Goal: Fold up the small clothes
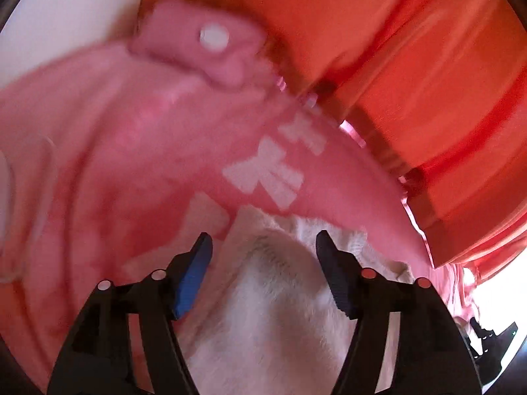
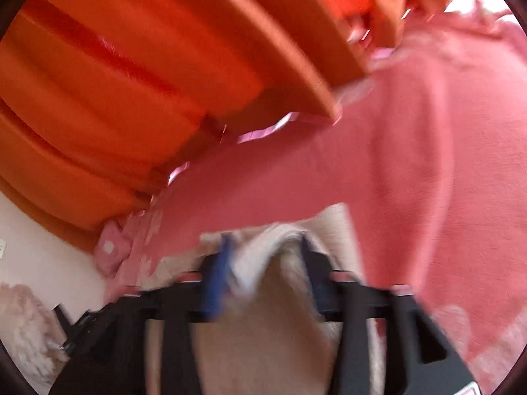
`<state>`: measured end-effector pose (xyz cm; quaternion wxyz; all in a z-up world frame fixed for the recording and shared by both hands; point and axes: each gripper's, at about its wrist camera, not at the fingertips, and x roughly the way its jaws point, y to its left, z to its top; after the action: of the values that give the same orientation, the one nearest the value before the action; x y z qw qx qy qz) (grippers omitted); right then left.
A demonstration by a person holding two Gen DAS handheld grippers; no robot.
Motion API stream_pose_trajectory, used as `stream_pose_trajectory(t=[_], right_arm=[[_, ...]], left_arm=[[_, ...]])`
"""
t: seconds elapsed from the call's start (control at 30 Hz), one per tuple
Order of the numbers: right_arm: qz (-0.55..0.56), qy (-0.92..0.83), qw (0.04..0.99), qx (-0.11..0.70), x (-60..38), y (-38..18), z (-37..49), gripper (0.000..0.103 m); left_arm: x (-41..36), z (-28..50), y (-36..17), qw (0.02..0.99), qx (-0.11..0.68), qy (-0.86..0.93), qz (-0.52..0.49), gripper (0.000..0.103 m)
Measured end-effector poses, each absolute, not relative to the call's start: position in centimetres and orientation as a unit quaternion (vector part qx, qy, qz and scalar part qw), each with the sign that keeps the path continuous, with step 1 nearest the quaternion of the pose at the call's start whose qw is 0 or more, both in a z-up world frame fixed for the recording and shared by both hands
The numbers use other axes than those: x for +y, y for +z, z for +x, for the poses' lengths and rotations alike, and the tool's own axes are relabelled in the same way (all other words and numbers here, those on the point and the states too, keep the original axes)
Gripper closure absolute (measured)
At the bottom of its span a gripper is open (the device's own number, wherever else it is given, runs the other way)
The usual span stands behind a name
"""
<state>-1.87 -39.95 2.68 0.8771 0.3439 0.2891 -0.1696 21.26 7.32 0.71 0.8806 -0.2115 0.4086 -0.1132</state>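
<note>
Left wrist: both claws (L (image 1: pixel 263 247), R (image 2: pixel 263 256)) agape over white cloth (image 1: pixel 273 312) edge.

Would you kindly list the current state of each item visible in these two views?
left claw: open, cloth lying between the fingers, not pinched.
right claw: open, blurred, cloth edge between the fingers.
white fleece garment: lying on the pink blanket.
pink blanket: spread out.
</note>
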Motion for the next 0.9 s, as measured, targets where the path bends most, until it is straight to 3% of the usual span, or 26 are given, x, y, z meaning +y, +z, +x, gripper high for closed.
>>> stream_pose_trajectory(t=[0.03, 0.1, 0.27, 0.33, 0.37, 0.4, 0.43, 0.47, 0.6, 0.7, 0.8, 0.9], right_arm=[[0.330, -0.179, 0.880, 0.291, -39.5, 2.6, -3.1, 0.040], [0.320, -0.199, 0.868, 0.323, -38.5, 1.2, -5.2, 0.040], [0.323, -0.196, 0.817, 0.436, -36.1, -5.1, -8.0, 0.040], [0.360, -0.185, 0.808, 0.427, -36.5, -5.4, -8.3, 0.040], [0.378, -0.173, 0.806, 0.421, -37.0, -5.2, -8.1, 0.039], [0.387, -0.163, 0.804, 0.422, -37.2, -5.2, -7.7, 0.042], [0.393, -0.156, 0.799, 0.428, -37.3, -5.3, -7.2, 0.062], [0.393, -0.154, 0.794, 0.437, -37.3, -5.1, -6.6, 0.077], [0.365, -0.144, 0.840, 0.375, -36.3, 1.3, -8.8, 0.089], [0.317, -0.159, 0.852, 0.386, -35.5, 2.5, -10.8, 0.093], [0.300, -0.192, 0.821, 0.447, -35.8, -2.3, -11.4, 0.093], [0.329, -0.188, 0.808, 0.451, -36.1, -5.4, -12.3, 0.084]], left_arm=[[7.5, 20.4, 1.1, 0.884, 0.405, -0.118, -0.201, 0.030], [8.2, 18.0, 0.9, 0.883, 0.419, -0.118, -0.175, 0.024], [8.8, 13.7, -3.8, 0.834, 0.515, -0.114, -0.166, 0.023], [9.0, 12.8, -4.9, 0.821, 0.526, -0.119, -0.188, 0.025], [8.9, 12.6, -4.9, 0.820, 0.527, -0.117, -0.193, 0.027], [8.6, 12.7, -4.6, 0.818, 0.526, -0.121, -0.196, 0.041], [8.5, 12.9, -4.5, 0.813, 0.529, -0.132, -0.203, 0.060], [8.4, 13.3, -4.3, 0.810, 0.534, -0.126, -0.206, 0.066], [9.8, 12.6, -0.8, 0.812, 0.521, -0.136, -0.224, 0.085], [11.2, 10.7, 0.5, 0.814, 0.526, -0.139, -0.201, 0.085], [11.7, 9.8, -3.0, 0.797, 0.564, -0.115, -0.180, 0.085], [11.5, 9.3, -5.3, 0.794, 0.569, -0.102, -0.188, 0.081]])
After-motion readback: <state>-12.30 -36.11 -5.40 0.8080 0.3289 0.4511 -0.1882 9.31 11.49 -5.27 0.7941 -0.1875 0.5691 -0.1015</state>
